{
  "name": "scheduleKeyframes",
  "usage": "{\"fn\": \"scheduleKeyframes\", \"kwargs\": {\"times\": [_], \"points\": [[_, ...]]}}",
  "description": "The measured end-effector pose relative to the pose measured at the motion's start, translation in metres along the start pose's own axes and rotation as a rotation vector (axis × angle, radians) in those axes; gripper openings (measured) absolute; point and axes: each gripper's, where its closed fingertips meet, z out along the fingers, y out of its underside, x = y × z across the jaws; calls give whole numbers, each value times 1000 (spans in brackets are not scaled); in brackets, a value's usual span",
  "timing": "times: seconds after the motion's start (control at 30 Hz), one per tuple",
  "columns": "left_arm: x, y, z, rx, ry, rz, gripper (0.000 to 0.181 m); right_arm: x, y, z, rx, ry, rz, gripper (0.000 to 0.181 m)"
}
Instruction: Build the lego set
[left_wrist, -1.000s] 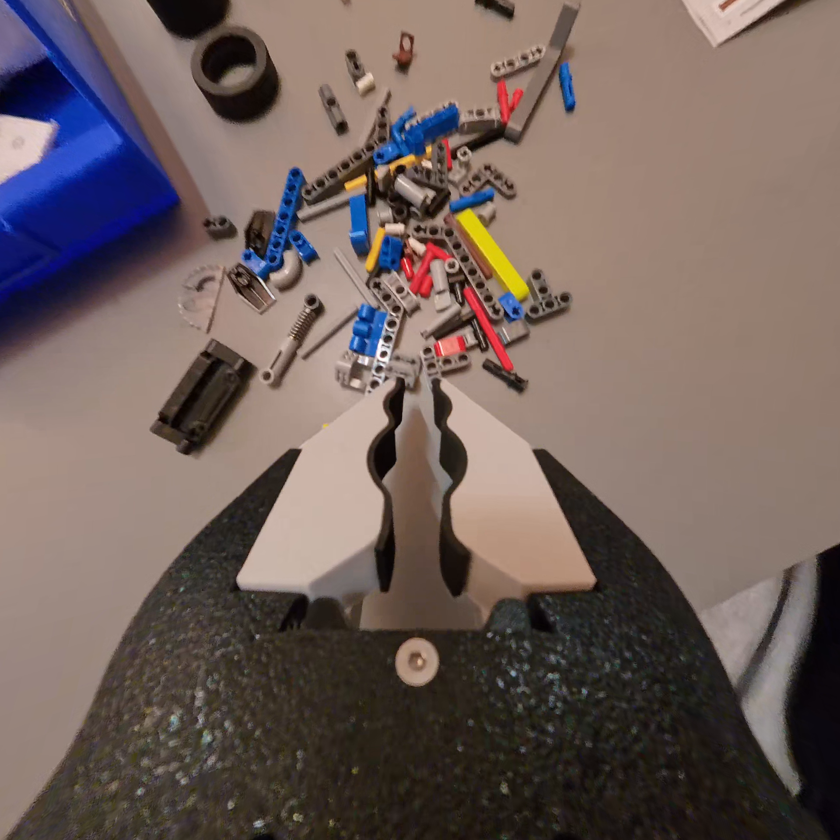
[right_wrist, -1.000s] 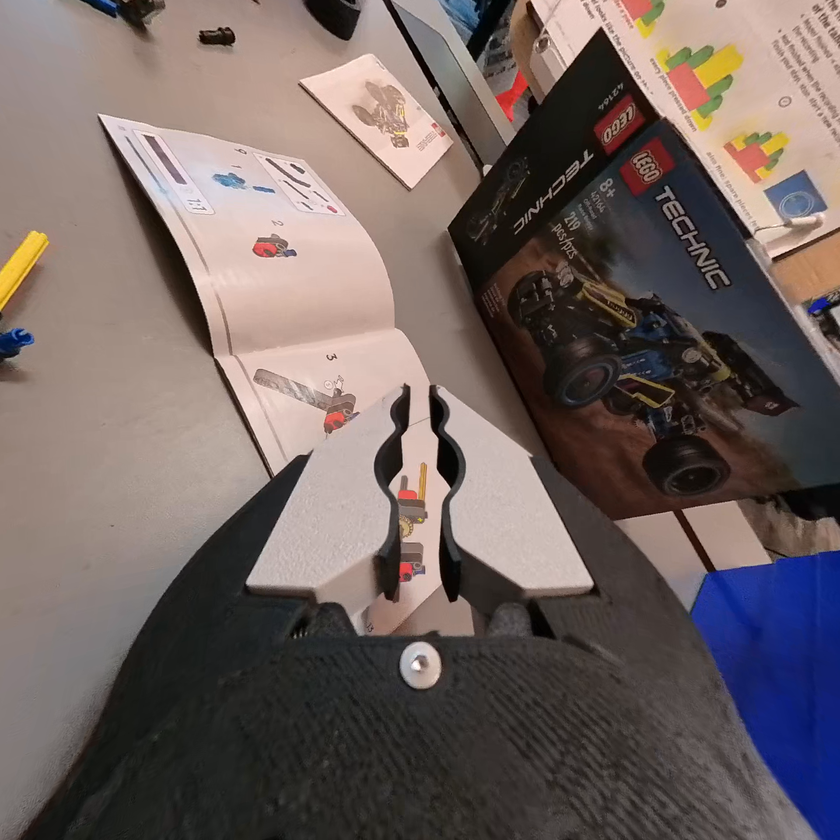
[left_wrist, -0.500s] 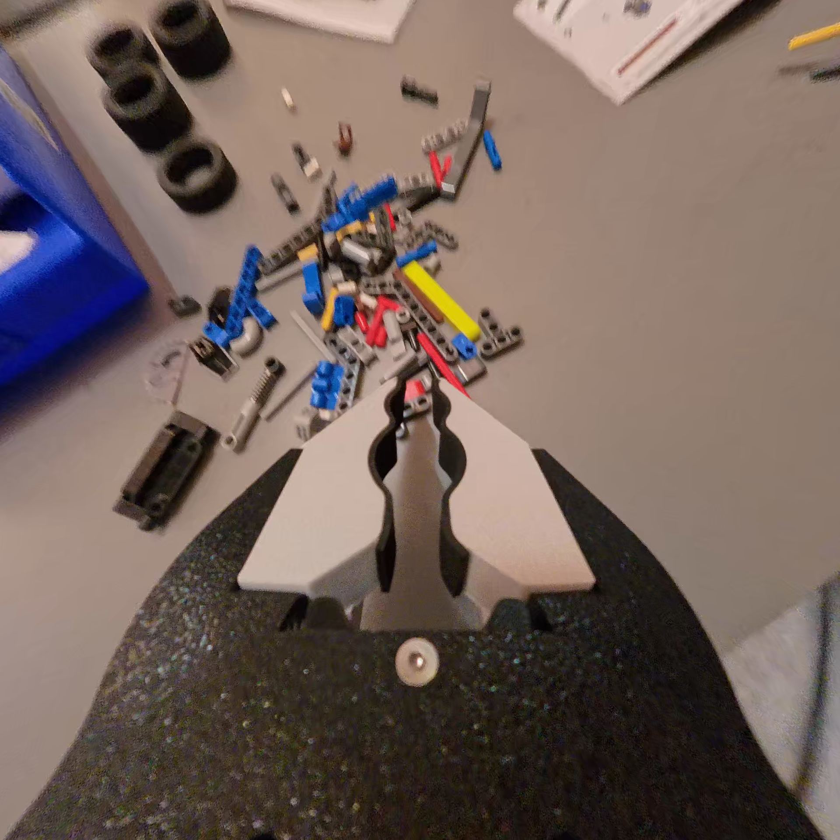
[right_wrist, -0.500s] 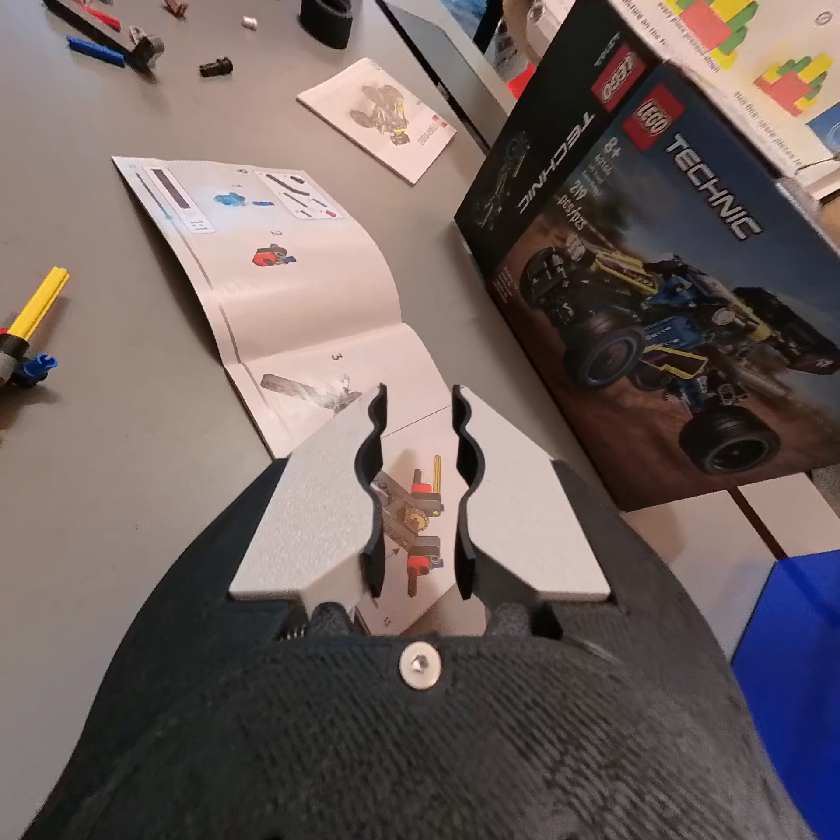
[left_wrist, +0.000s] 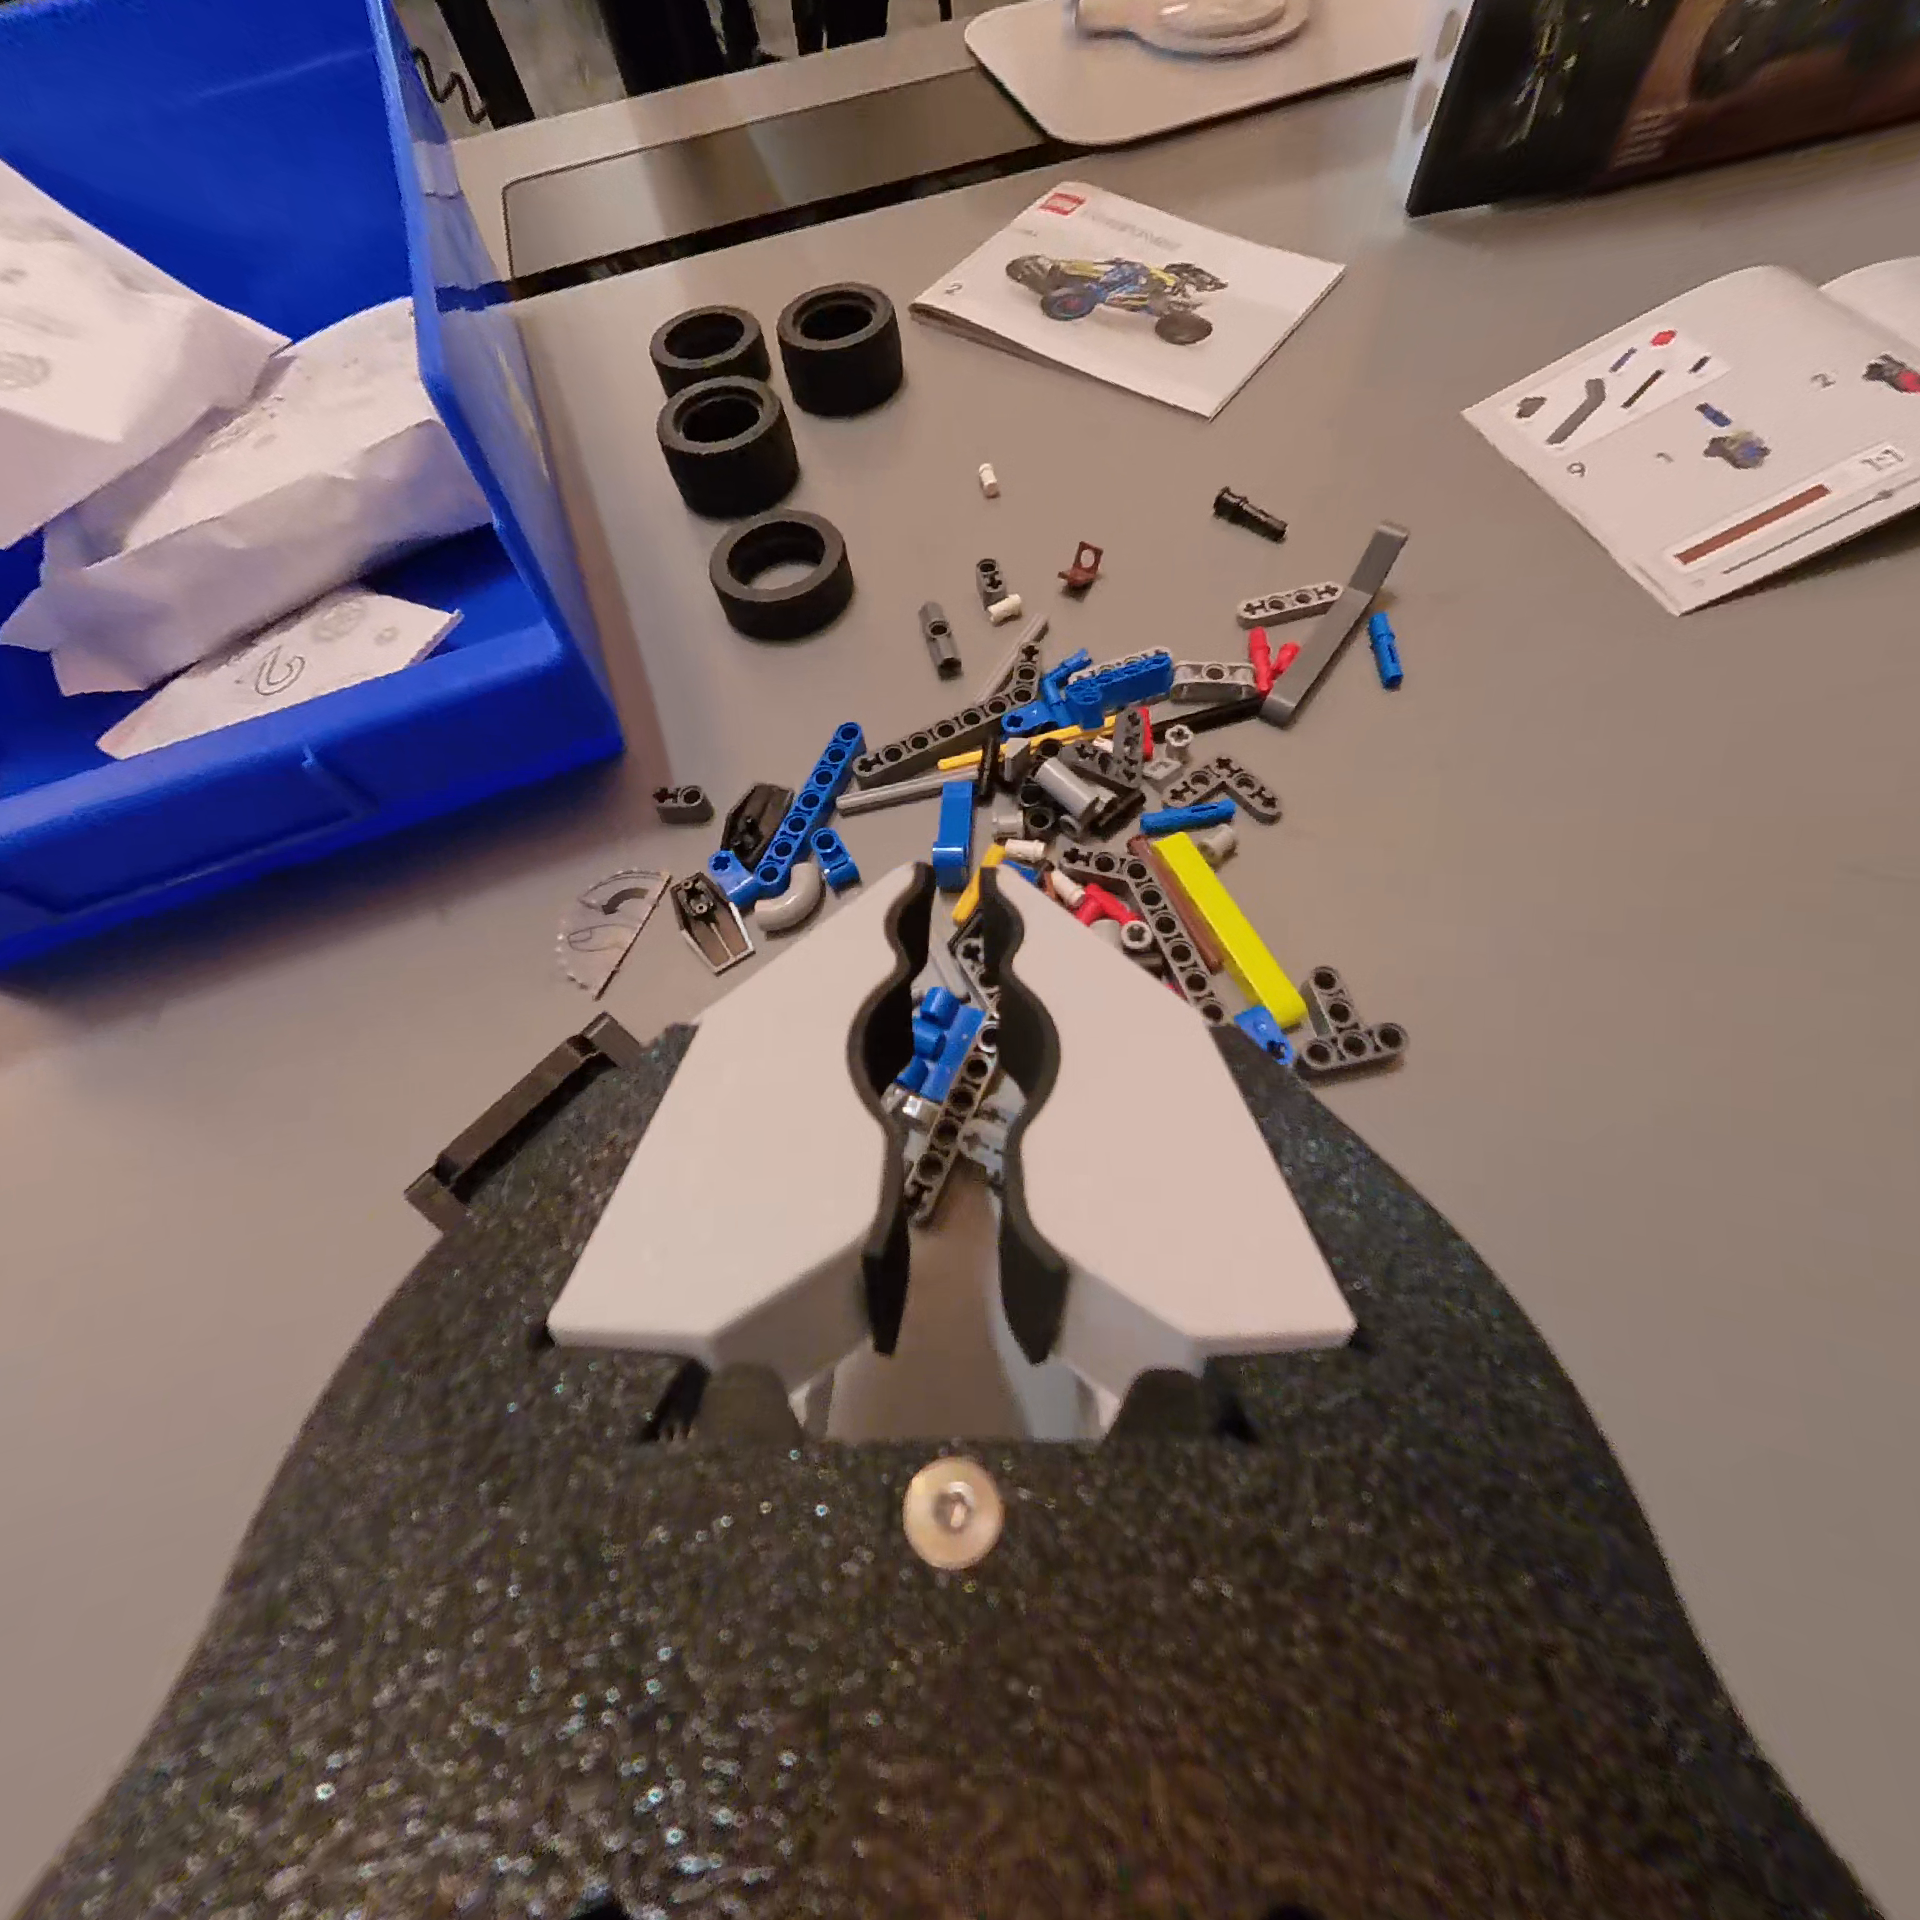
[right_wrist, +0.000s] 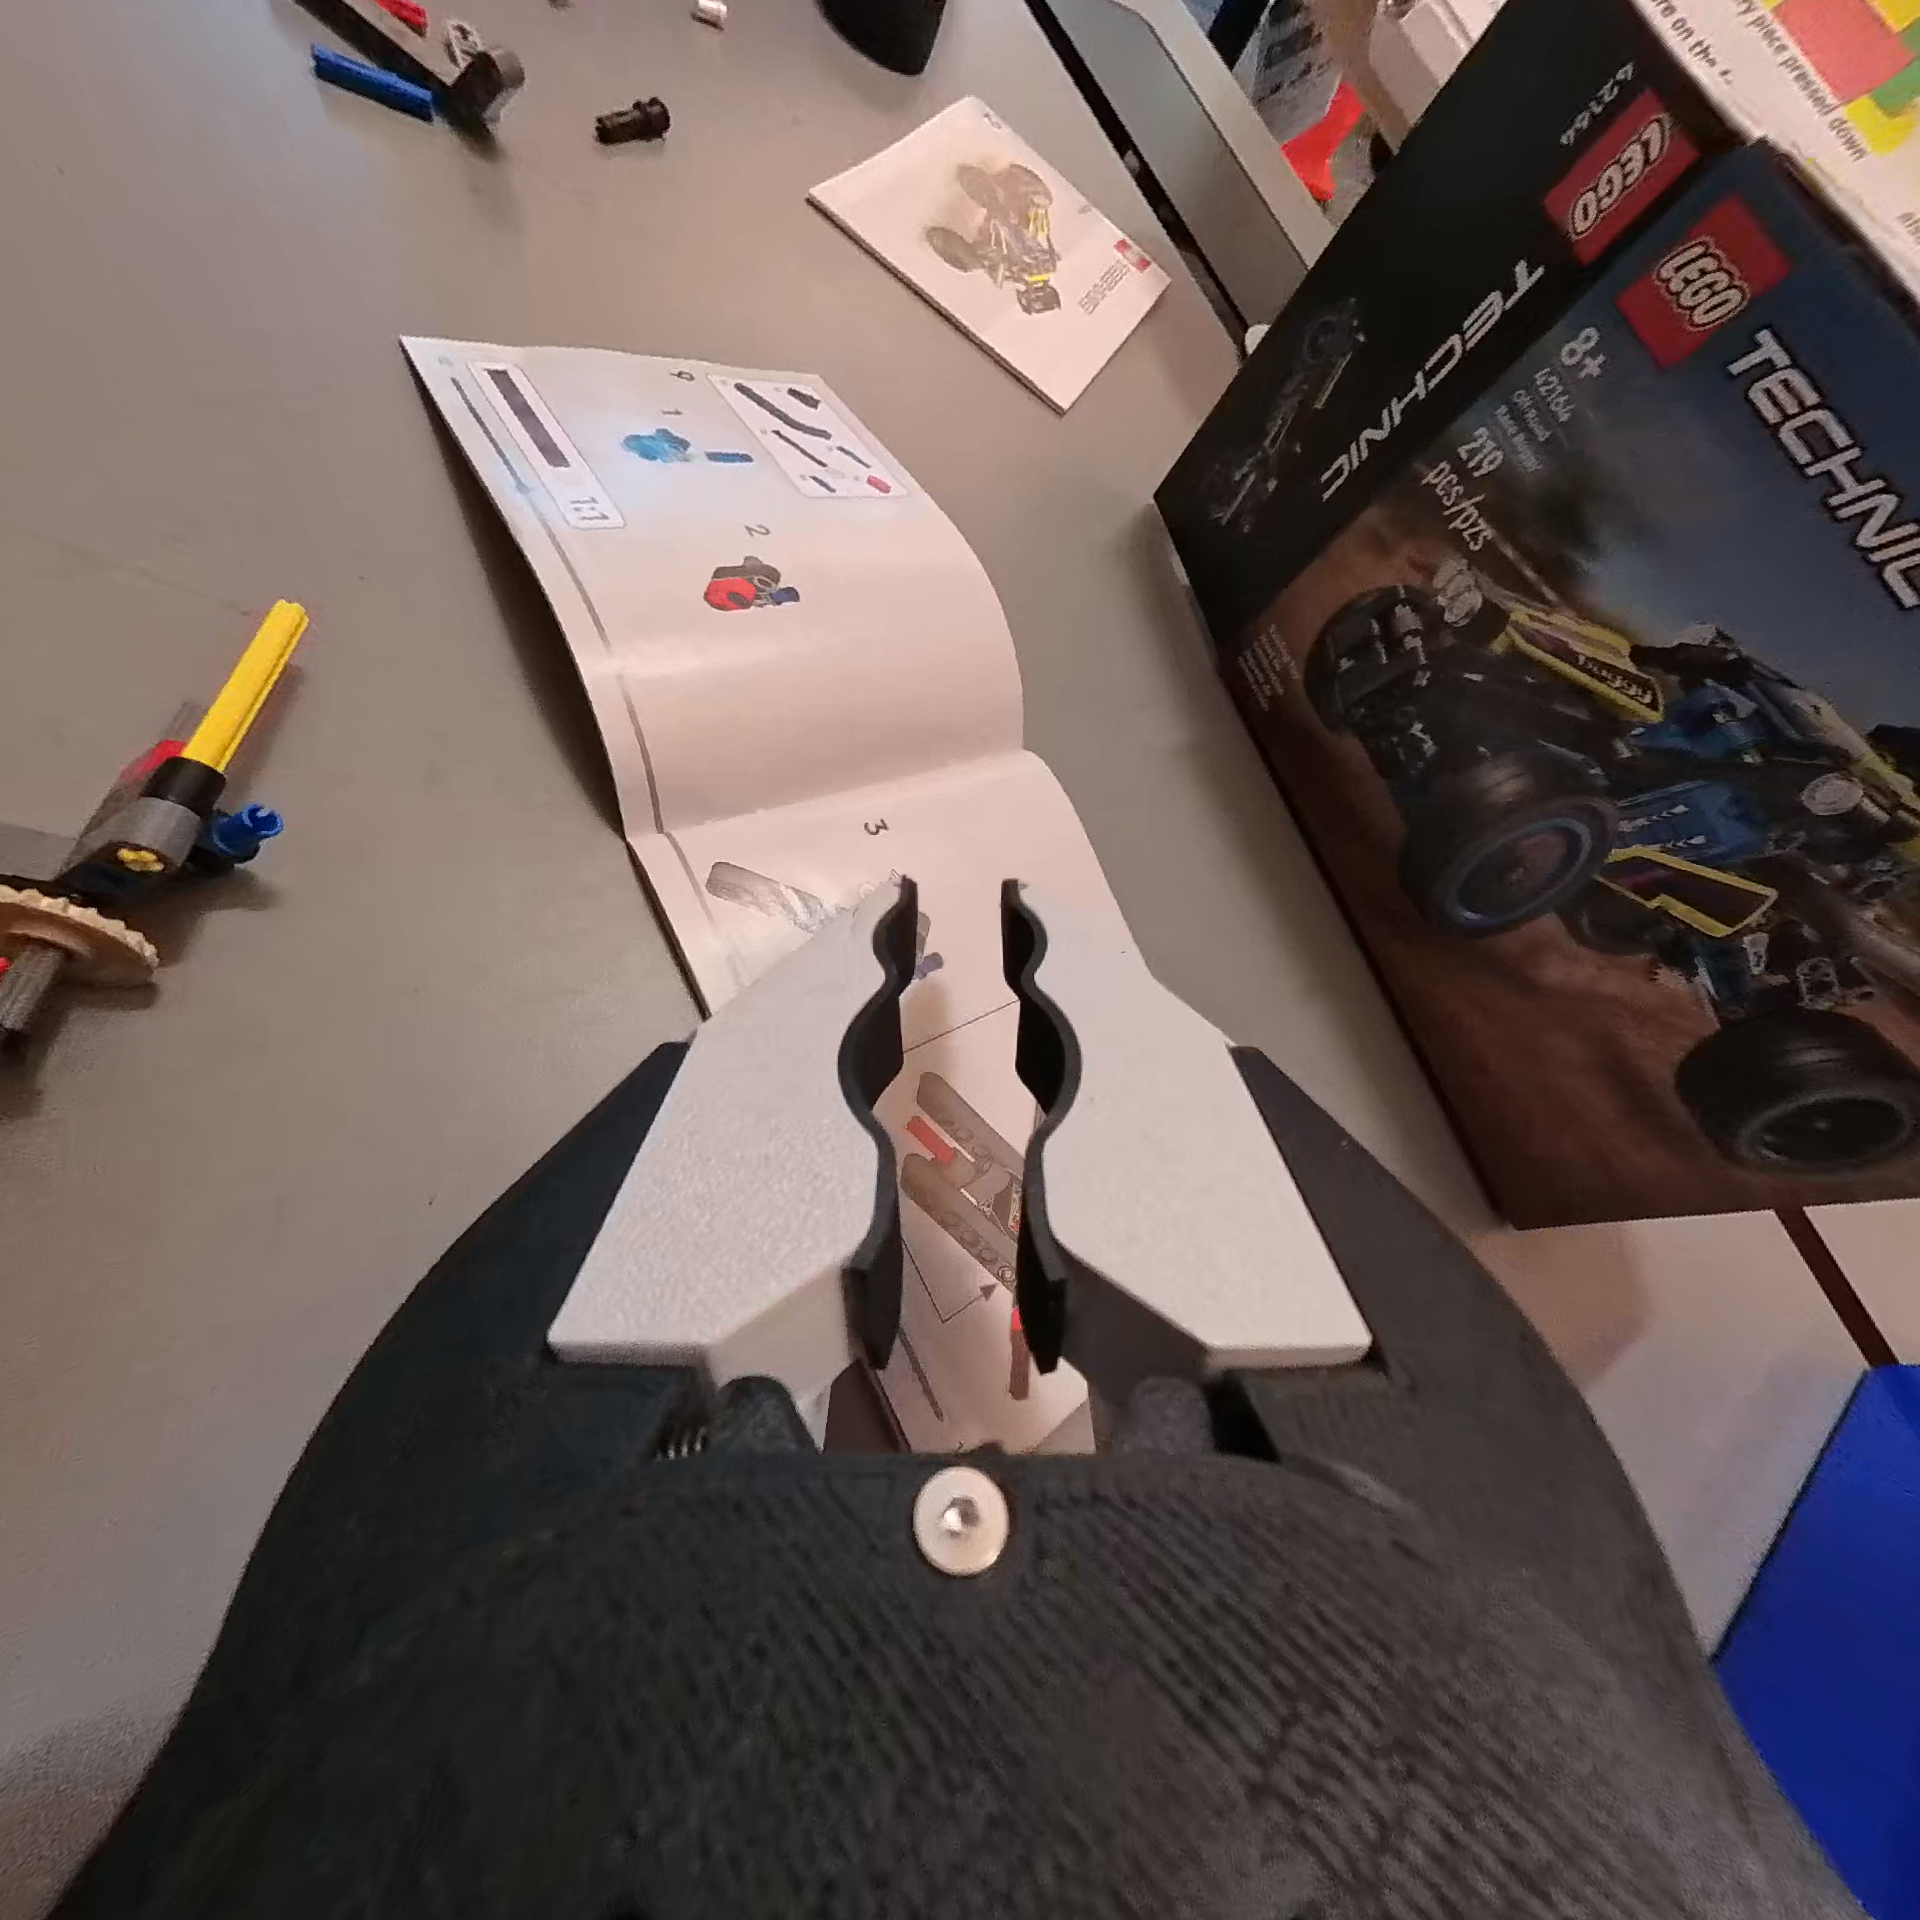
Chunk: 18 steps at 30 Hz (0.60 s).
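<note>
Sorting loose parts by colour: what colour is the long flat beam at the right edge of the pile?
Yellow beam, clearest in the left wrist view.

Glossy plastic bricks (left_wrist: 1049, 790) on a matt table (left_wrist: 1558, 935).

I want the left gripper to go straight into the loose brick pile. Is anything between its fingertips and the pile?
Nothing visible is. The left gripper is slightly open and already over the near edge of the brick pile; bricks show through the gap between its fingers. The tyres and blue bin lie off to the left.
</note>
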Motion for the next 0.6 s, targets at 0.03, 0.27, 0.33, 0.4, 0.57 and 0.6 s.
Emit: {"fn": "scheduleKeyframes", "kwargs": {"times": [0.03, 0.27, 0.33, 0.4, 0.57, 0.6], "points": [[0, 1, 1, -5, 1, -5, 7, 1, 1, 1, -3, 6, 3, 14], [-5, 3, 4, -14, -10, -17, 5, 7, 6, 2, -23, 50, -4, 14], [-9, 2, 2, -2, -25, -13, 4, 14, 8, 1, -32, 89, -9, 14], [-16, 1, -2, 5, -62, -10, 4, 21, 11, -1, -40, 136, -17, 14], [-38, 9, -16, 1, -145, -37, 5, 34, 10, -3, -34, 230, -38, 15], [-41, 11, -18, -4, -143, -45, 6, 36, 11, -3, -36, 246, -43, 17]]}}
